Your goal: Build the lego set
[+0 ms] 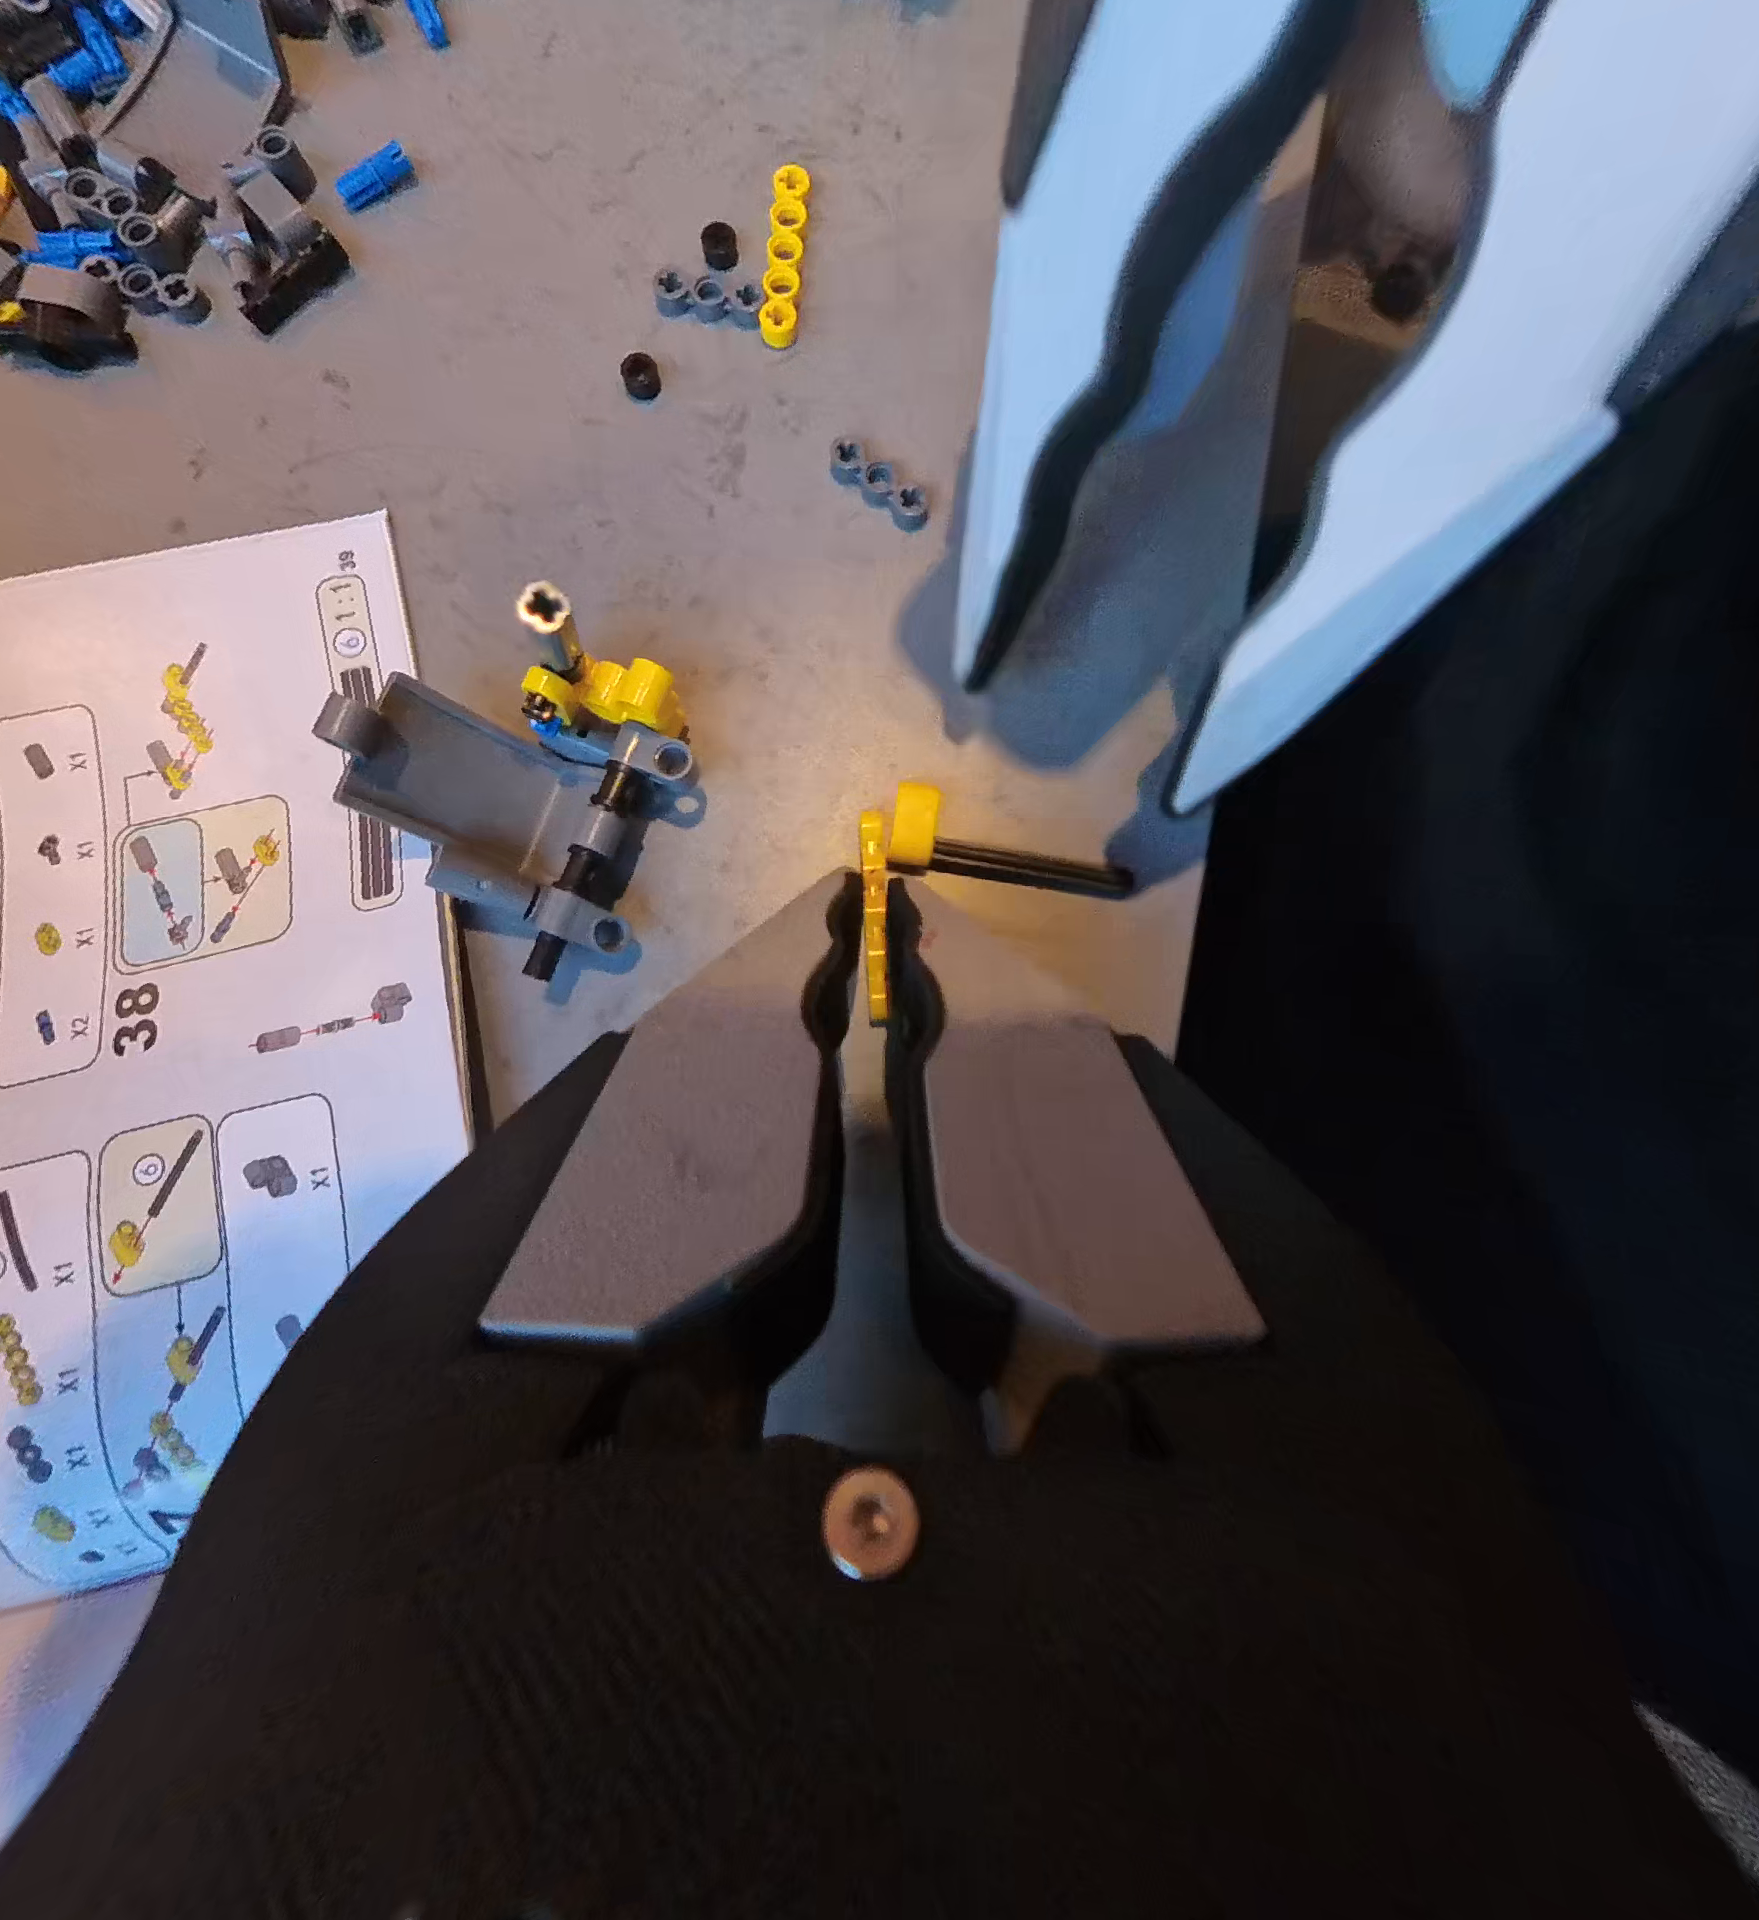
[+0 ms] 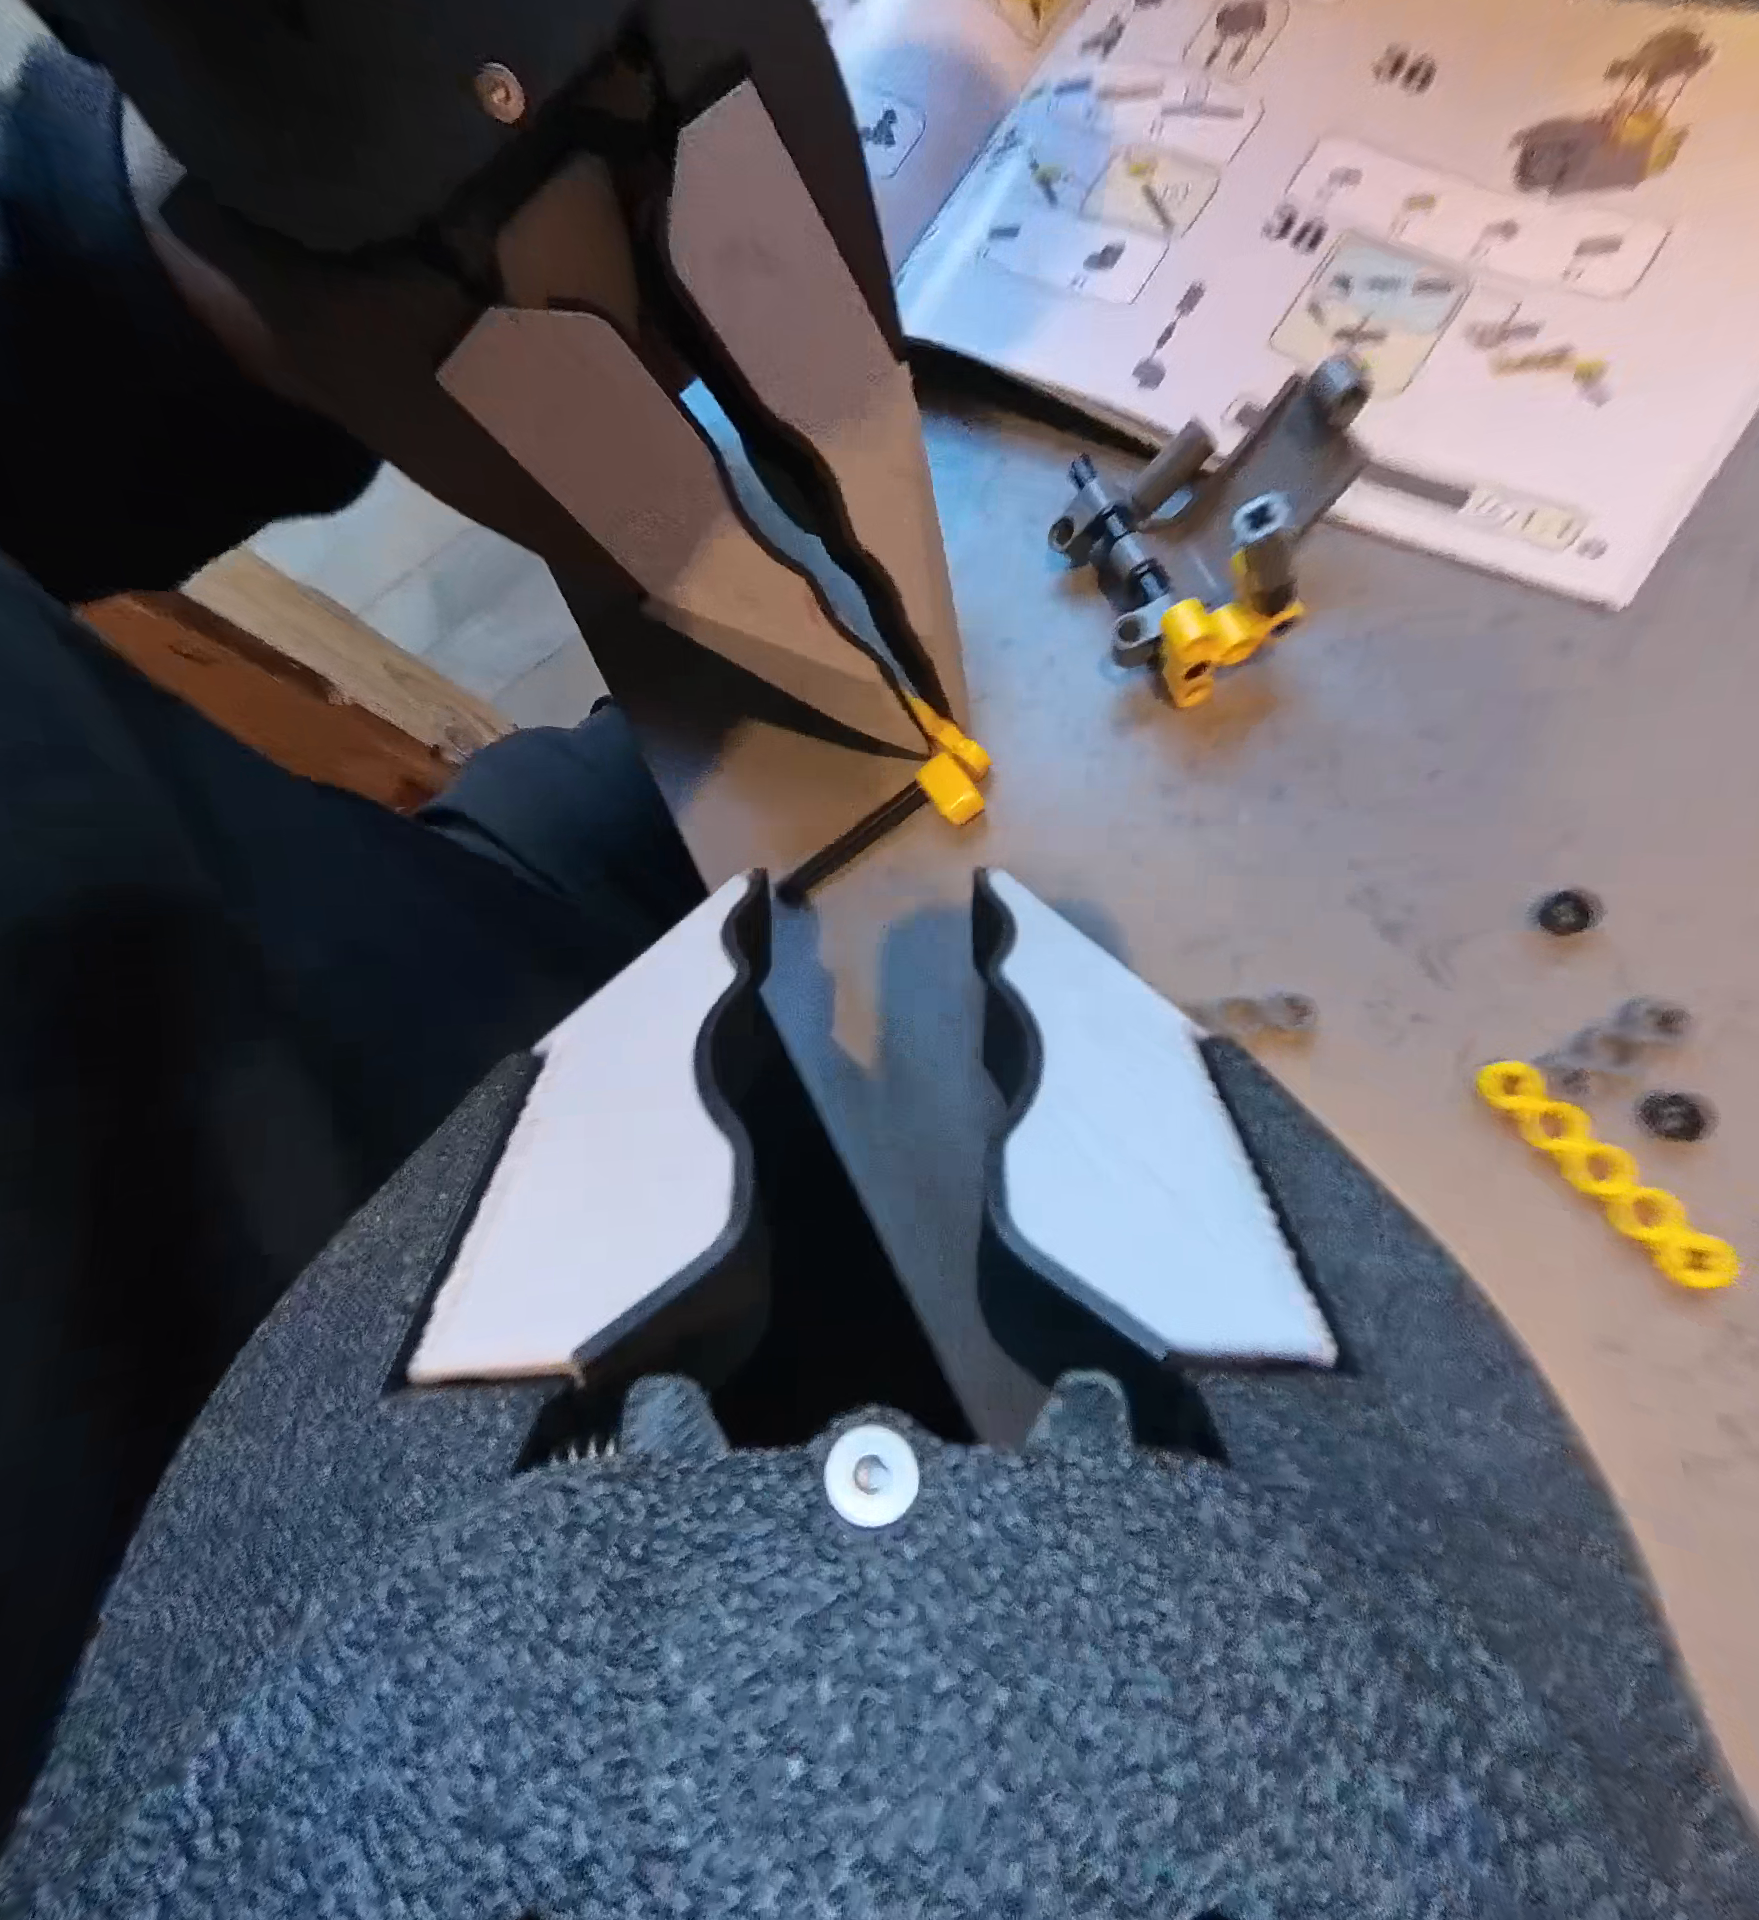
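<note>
My left gripper (image 1: 873, 914) is shut on a thin yellow piece (image 1: 875, 940), held edge-on between the fingertips. At that piece's far end sits a yellow connector (image 1: 916, 826) with a black axle (image 1: 1031, 868) sticking out to the right. My right gripper (image 2: 870, 894) is open and empty. The free end of the black axle (image 2: 802, 878) lies just by its left fingertip (image 2: 745, 904). In the right wrist view the left gripper (image 2: 932, 743) comes in from the top, pinching the yellow piece above the yellow connector (image 2: 953, 798). The right gripper also shows in the left wrist view (image 1: 1077, 743).
A grey and yellow part-built assembly (image 1: 501, 805) (image 2: 1218, 551) lies beside an open instruction booklet (image 1: 179, 1039) (image 2: 1374, 260). A yellow five-hole beam (image 1: 787, 255) (image 2: 1607, 1179), small grey links (image 1: 880, 483) and black bushes (image 1: 638, 374) are scattered about. A pile of loose parts (image 1: 75, 187) lies far left. The table edge and a person's dark clothing (image 2: 179, 1039) are close by. One gripper's finger ends stand about 4 cm off the other's.
</note>
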### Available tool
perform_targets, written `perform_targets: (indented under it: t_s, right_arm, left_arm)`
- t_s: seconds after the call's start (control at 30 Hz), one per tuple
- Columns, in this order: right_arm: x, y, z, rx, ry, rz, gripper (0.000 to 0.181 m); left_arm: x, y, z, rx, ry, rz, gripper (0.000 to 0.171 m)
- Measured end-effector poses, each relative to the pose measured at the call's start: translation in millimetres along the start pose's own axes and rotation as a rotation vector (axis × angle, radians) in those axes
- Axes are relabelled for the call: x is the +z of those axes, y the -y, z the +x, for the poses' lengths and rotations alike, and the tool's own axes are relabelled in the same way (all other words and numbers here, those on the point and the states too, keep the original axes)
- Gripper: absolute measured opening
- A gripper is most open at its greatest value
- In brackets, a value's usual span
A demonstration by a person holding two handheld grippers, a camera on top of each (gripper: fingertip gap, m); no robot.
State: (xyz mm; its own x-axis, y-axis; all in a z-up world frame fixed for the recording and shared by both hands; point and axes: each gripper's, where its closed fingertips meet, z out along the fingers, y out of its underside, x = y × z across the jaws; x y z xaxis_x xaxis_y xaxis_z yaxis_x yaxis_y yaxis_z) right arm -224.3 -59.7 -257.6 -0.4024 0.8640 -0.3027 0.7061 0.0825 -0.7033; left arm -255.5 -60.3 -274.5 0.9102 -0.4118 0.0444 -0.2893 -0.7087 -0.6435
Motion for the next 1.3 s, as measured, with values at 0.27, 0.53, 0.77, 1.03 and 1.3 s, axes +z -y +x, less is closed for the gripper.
perform_targets:
  t_s: [0.27, 0.53, 0.77, 1.03, 1.3]
  right_arm:
    - [15, 7, 1, -0.478, 0.014, -0.025, 0.066]
    - [17, -2, -1, -0.625, 0.041, -0.077, 0.067]
    - [21, 0, 0, -0.623, 0.11, -0.083, 0.062]
    - [23, -1, -1, -0.608, 0.148, -0.097, 0.056]
    - [23, -3, -3, -0.608, 0.179, -0.109, 0.052]
  left_arm:
    - [0, -1, 1, 0.075, -0.054, -0.043, 0.003]
    - [1, -1, 4, 0.118, -0.081, -0.067, 0.003]
    - [1, -1, 4, 0.095, -0.091, -0.04, 0.003]
    - [-1, -2, 5, 0.096, -0.095, -0.046, 0.003]
    - [-1, -2, 5, 0.082, -0.076, -0.032, 0.003]
